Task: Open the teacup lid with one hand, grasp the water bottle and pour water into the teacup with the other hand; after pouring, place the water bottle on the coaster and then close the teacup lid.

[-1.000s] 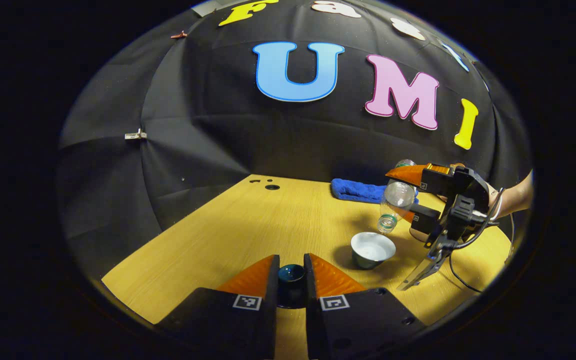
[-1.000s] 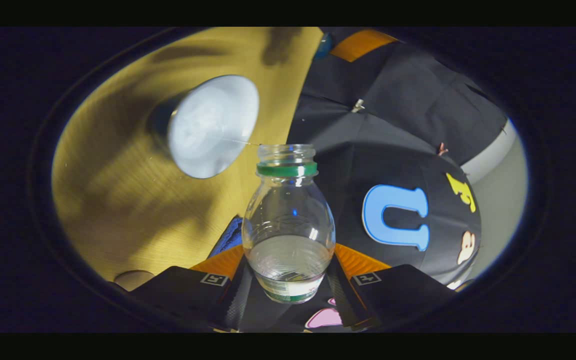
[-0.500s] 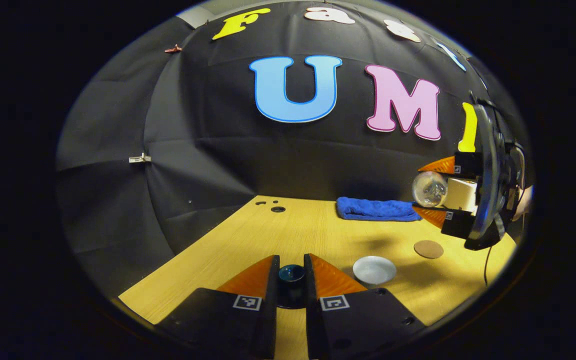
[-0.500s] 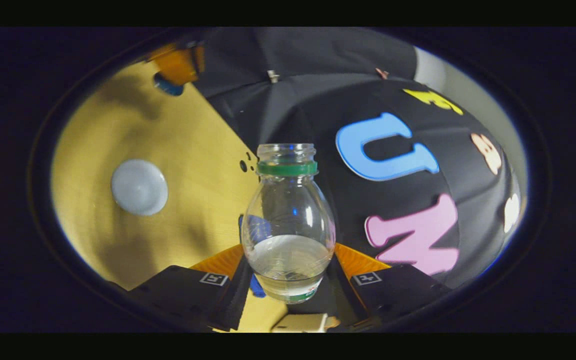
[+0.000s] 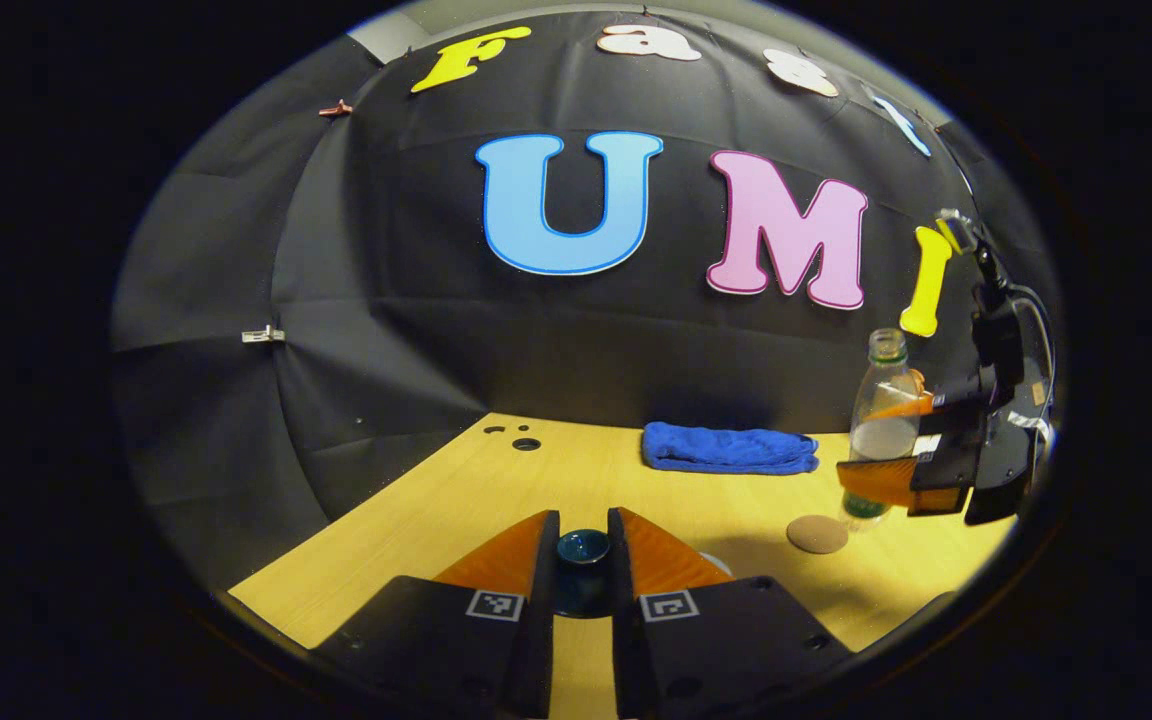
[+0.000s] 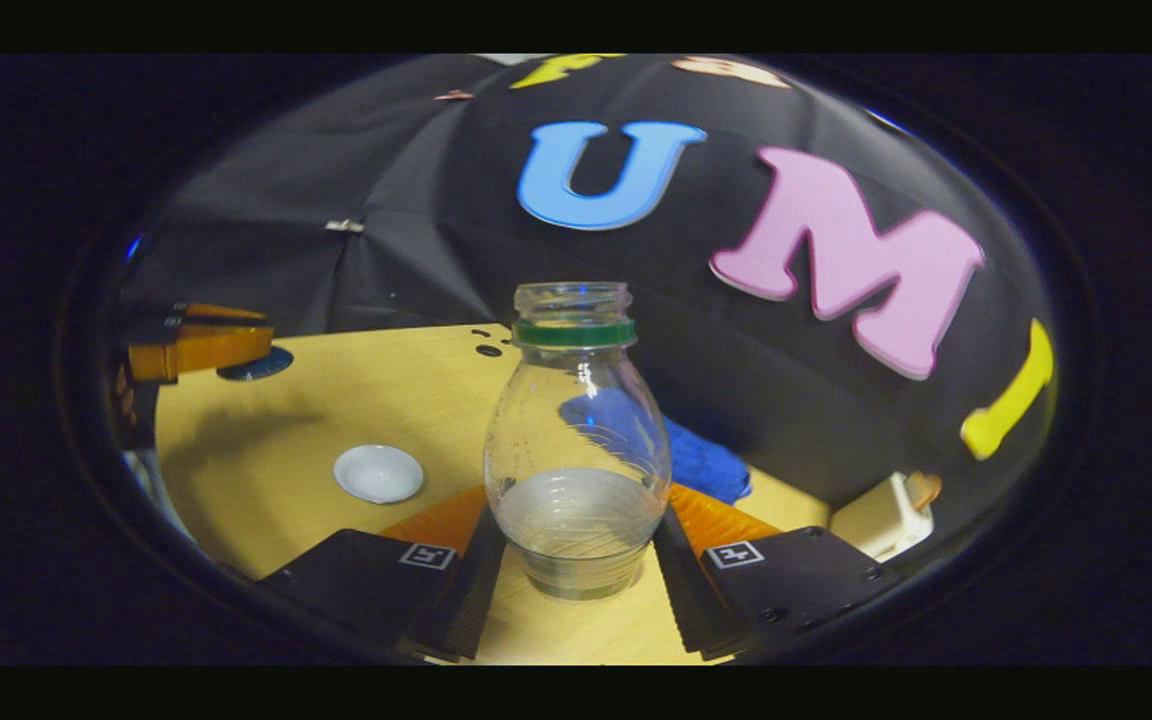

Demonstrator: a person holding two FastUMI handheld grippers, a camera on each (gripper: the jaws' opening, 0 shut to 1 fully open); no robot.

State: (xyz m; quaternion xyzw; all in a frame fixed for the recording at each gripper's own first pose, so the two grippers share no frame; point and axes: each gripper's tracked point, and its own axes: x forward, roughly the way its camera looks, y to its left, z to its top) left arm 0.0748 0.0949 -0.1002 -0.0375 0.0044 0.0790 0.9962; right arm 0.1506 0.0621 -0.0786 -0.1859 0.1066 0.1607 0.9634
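The water bottle is gripped upright by the right gripper beside the coaster, not yet set down; the teacup lid is clamped in the left gripper, the teacup uncovered.

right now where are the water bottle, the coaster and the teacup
water bottle (image 6: 576, 440): right gripper view, clear belly.
coaster (image 5: 817, 534): left gripper view, flat top.
teacup (image 6: 378, 473): right gripper view, pale inside.

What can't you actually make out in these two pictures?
- Left gripper view: the white teacup is mostly hidden behind the left gripper; whether it holds water cannot be told.
- Left gripper view: the dark teacup lid is half covered by the fingers.
- Both views: whether the clear plastic water bottle rests on the round brown coaster is unclear; the right gripper blocks its base.
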